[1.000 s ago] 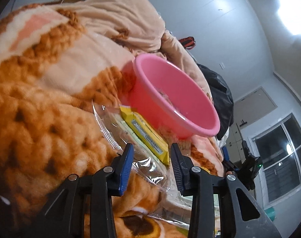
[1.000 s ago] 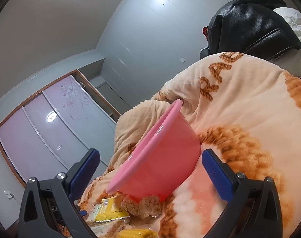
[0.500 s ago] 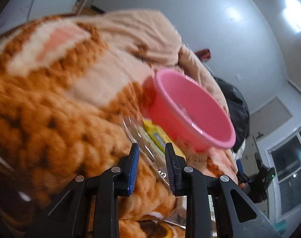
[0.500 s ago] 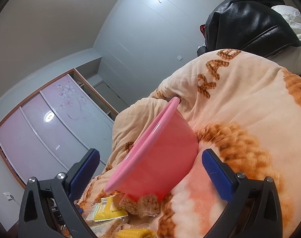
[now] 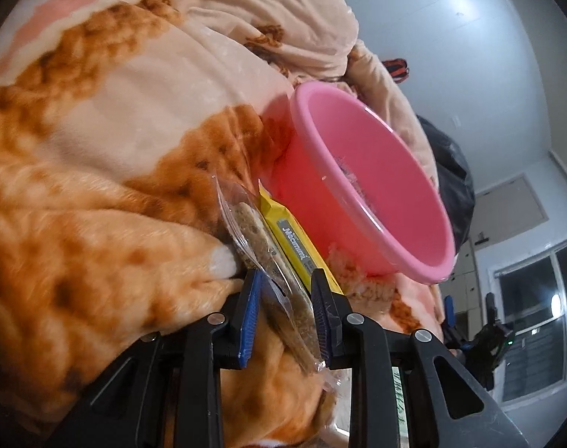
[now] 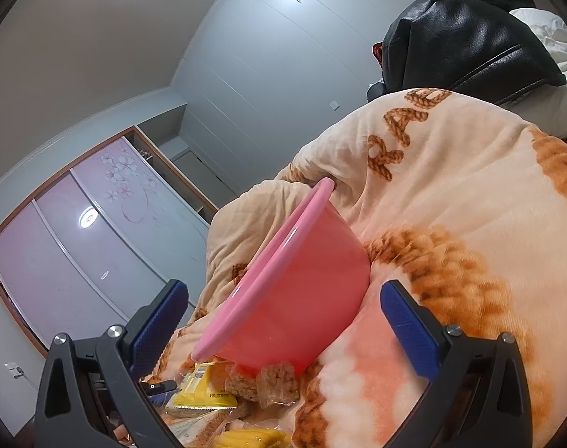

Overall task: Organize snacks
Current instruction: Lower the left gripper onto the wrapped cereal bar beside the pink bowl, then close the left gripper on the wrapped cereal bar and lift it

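Note:
A pink plastic basin (image 5: 365,194) sits tilted on an orange and cream blanket (image 5: 97,149); it also shows in the right wrist view (image 6: 294,298). My left gripper (image 5: 285,302) is shut on a clear-wrapped grain bar (image 5: 261,246), which stands on edge between the blue pads. A yellow snack pack (image 5: 294,246) lies beside it against the basin. My right gripper (image 6: 283,317) is open and empty, close to the basin's outer wall. Puffed-rice cakes (image 6: 261,380) and a yellow pack (image 6: 205,388) lie under the basin's rim.
A black leather jacket (image 6: 466,41) and white bedding (image 6: 544,30) lie at the far end of the bed. A packed corn cob (image 6: 253,438) lies at the bottom edge. A wardrobe with sliding doors (image 6: 78,231) stands on the left.
My left gripper has closed from wide open onto the clear-wrapped grain bar and lifted its end up on edge. The right gripper has stayed open and has hardly moved.

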Action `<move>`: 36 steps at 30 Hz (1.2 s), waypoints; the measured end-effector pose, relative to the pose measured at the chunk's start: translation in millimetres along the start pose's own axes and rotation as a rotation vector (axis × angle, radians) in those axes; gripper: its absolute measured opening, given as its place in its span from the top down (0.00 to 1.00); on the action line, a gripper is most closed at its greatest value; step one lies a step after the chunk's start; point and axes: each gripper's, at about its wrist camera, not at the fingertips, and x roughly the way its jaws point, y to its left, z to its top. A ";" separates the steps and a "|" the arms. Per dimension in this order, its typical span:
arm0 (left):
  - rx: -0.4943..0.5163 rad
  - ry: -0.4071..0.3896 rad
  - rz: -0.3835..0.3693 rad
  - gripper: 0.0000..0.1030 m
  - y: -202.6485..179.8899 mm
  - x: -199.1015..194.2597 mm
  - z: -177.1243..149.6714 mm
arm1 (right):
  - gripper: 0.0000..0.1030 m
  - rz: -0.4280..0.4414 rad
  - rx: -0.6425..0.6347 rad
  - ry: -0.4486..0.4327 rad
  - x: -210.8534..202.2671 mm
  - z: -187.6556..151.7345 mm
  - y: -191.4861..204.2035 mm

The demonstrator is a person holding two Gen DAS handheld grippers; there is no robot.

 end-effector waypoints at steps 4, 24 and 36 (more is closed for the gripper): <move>-0.026 0.005 0.023 0.78 -1.4 5.8 4.4 | 0.00 -0.002 0.003 -0.001 1.6 -1.4 0.0; -0.031 -0.066 -0.053 0.91 8.2 10.9 10.0 | 0.00 -0.012 0.008 -0.003 3.3 -5.0 3.2; -0.049 -0.348 -0.046 0.94 15.8 -94.1 3.2 | 0.00 -0.012 0.007 -0.004 3.0 -6.1 4.3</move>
